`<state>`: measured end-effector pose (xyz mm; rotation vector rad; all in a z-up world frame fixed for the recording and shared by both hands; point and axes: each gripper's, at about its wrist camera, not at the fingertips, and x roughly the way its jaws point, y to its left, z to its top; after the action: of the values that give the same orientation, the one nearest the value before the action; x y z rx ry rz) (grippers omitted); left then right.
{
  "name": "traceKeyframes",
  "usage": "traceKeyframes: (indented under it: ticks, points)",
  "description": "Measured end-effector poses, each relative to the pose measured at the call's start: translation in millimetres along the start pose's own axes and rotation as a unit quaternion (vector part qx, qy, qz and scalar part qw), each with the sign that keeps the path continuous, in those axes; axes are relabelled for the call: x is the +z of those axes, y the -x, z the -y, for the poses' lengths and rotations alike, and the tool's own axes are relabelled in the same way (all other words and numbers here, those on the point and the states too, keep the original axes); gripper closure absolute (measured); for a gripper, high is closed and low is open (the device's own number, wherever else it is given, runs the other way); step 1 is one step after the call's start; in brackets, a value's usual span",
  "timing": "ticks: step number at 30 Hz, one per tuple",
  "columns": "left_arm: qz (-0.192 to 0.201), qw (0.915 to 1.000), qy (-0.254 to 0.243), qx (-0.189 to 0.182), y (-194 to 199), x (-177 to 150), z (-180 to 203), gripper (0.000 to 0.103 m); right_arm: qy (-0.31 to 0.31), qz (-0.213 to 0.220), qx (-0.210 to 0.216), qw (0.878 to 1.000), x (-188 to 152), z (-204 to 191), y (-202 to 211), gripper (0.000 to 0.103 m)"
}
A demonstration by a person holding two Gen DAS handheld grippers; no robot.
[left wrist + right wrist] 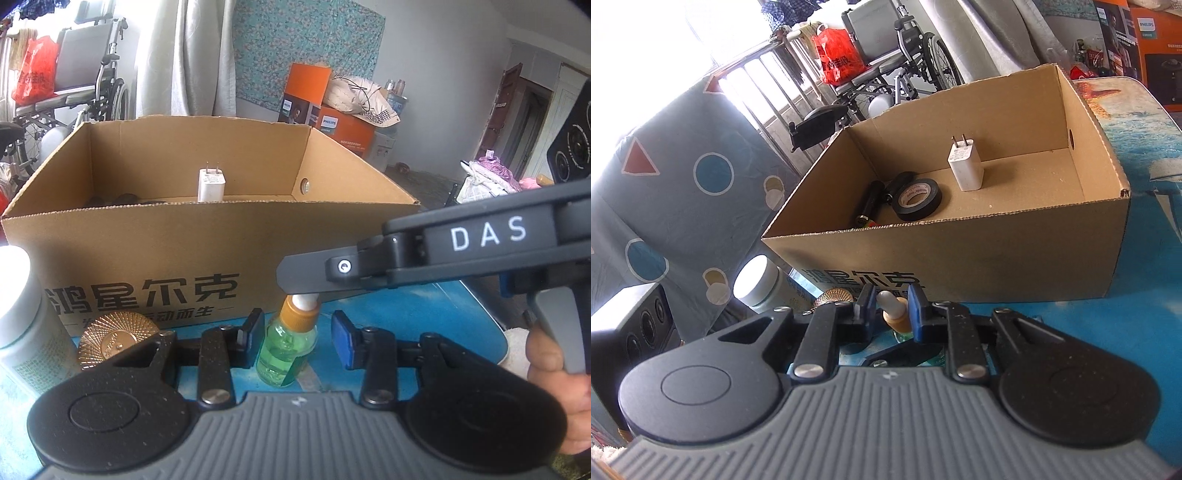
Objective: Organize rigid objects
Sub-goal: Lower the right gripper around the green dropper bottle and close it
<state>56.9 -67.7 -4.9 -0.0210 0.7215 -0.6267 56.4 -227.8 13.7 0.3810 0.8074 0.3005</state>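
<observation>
Right gripper closing around the dropper bottle's cap

Standing upright just in front of the open brown cardboard box (207,236): a small clear glass bottle of green liquid with an orange cap and white dropper bulb (286,347). Resting on the blue patterned table top (436,314), near the box's printed front wall.

Right gripper (893,312) lowered over the bottle from above, blue-padded fingers (918,314) narrowed to either side of the orange cap and white bulb; hard to tell whether actually touching or just short of contact. Left gripper (293,338) spread wide on either side of the bottle's body, holding nothing, pads clear of the glass.

Probably light but fragile: glass body, smooth and likely slippery, liquid inside. Soft rubber bulb a poor place to pinch, liable to squash and slip. Better purchase on the ribbed orange cap, or lower on the body if more grip needed. Best kept upright while carried, then set down gently.

Already inside the box: a white two-pin wall charger (964,168) standing upright, a roll of black electrical tape (916,199) and a dark cylindrical object (870,203) at the box's left end.

Also outside, left of the bottle along the box's front wall: a round gold ribbed disc (118,339) and a white-lidded plastic jar (22,317)
</observation>
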Motion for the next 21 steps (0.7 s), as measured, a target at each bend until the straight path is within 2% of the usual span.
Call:
traceKeyframes:
  ticks: [3, 7, 13, 16, 21]
  points:
    - [-0.004, 0.9999, -0.013, -0.003, -4, -5, 8, 0.062, -0.003, 0.000, 0.004, 1.000, -2, 0, 5, 0.085]
    - [-0.005, 0.9996, -0.028, 0.004, -7, -8, 12, 0.062, 0.011, 0.009, -0.012, 1.000, -4, -3, 8, 0.085]
    - [-0.005, 0.9988, -0.046, 0.018, -8, -11, 15, 0.050, -0.001, 0.025, -0.012, 1.000, 0, 6, 19, 0.083]
    - [-0.008, 0.9975, -0.065, 0.025, -12, -13, 18, 0.049, -0.014, 0.028, -0.008, 0.999, 2, 13, 24, 0.072]
    - [-0.025, 0.9958, -0.082, 0.032, -22, -17, 25, 0.049, -0.019, 0.024, -0.006, 1.000, -5, 18, 27, 0.069]
